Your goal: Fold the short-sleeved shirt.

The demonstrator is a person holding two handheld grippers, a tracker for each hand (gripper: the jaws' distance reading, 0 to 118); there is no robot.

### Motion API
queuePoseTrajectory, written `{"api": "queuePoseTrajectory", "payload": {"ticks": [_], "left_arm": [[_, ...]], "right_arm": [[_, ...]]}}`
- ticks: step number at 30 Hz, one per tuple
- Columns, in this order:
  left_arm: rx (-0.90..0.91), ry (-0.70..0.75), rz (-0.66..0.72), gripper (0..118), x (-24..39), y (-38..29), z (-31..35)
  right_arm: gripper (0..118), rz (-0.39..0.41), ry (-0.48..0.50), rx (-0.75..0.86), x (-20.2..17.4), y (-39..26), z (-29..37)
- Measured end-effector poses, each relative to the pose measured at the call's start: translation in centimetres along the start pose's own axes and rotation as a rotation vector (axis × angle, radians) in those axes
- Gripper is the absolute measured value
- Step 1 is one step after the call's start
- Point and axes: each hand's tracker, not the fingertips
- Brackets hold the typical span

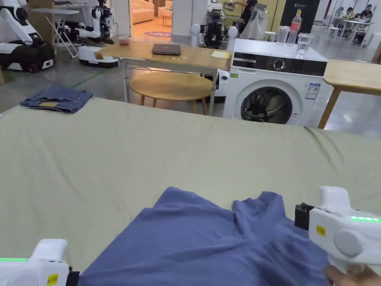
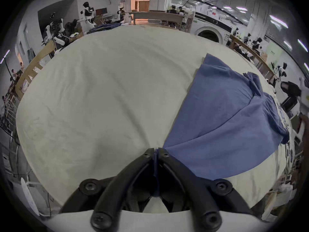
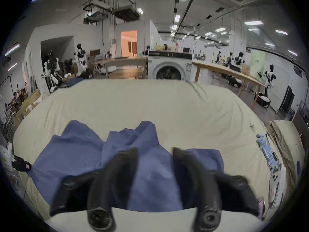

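A blue short-sleeved shirt [image 1: 219,242] lies rumpled on the pale sheet-covered table [image 1: 149,149], near its front edge. In the left gripper view the shirt [image 2: 225,118] fans out to the right from my left gripper [image 2: 156,152], whose jaws are shut on a corner of the cloth. That gripper [image 1: 72,278] sits at the shirt's left corner in the head view. My right gripper [image 3: 154,152] hovers open over the shirt [image 3: 150,177], jaws wide apart with nothing between them. The head view has it [image 1: 302,216] at the shirt's right side, held by a hand.
A folded denim garment [image 1: 56,98] rests at the table's far left corner. Beyond the far edge stand a washing machine [image 1: 271,89], a round wooden table [image 1: 171,85] and a wooden desk [image 1: 167,56]. Robots and people are farther back.
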Motion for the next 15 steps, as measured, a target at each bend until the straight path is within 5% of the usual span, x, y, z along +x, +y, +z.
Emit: {"api": "queuePoseTrajectory", "payload": {"ticks": [15], "left_arm": [[0.004, 0.000, 0.014, 0, 0.3, -0.1, 0.1]], "right_arm": [[58, 0.058, 0.045, -0.505, 3.4, 0.3, -14.3]]}}
